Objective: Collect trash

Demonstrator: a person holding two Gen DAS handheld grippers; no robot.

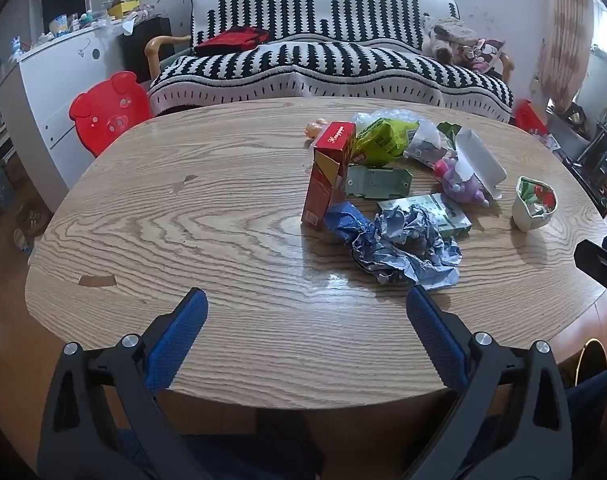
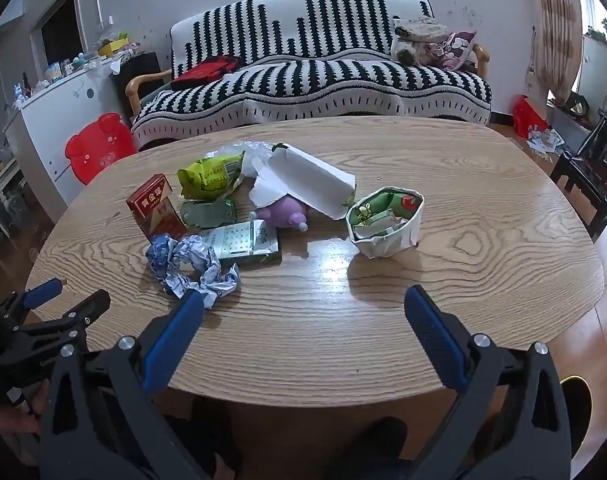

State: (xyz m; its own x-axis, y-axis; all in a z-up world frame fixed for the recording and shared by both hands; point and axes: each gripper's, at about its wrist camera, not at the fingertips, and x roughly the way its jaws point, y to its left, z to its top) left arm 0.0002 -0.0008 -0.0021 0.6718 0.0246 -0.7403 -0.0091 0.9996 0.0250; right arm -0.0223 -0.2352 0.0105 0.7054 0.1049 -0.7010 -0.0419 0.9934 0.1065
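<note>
Wooden table (image 2: 463, 200) holds scattered trash — crumpled paper (image 2: 191, 264), red box (image 2: 155, 208).

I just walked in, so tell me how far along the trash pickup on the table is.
Nothing looks collected yet. Both the left gripper and right gripper are open and empty above the table's near edge. Still left: crumpled paper, red box, green wrapper, white carton and stuffed cup.

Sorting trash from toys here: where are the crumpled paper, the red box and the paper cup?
crumpled paper (image 1: 399, 246), left wrist view, middle of the wad
red box (image 1: 328, 174), left wrist view, its front face
paper cup (image 2: 391, 240), right wrist view, white outer wall
</note>
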